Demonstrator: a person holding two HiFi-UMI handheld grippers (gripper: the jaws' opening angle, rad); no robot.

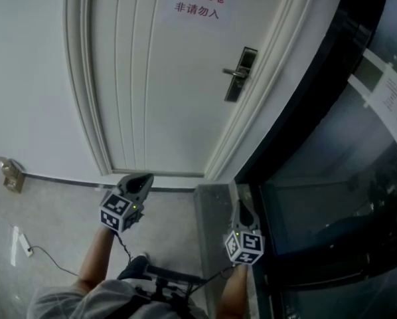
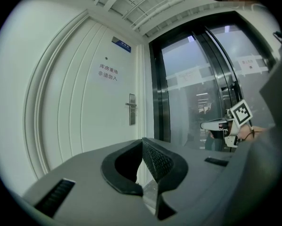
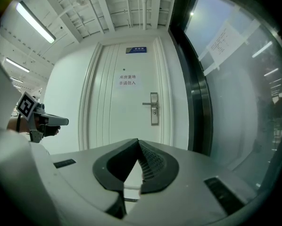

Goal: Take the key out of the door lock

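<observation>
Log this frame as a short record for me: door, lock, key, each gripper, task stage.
door: white panelled door, closed, red-lettered paper sign above the handle
lock: silver metal lever handle on a plate, door's right side
key: too small to tell
left gripper: fingers together, empty, short of the door
right gripper: fingers together, empty, short of the door
stage: lock not yet reached

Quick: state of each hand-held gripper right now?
Left hand-held gripper: closed, holding nothing.
Right hand-held gripper: closed, holding nothing.
</observation>
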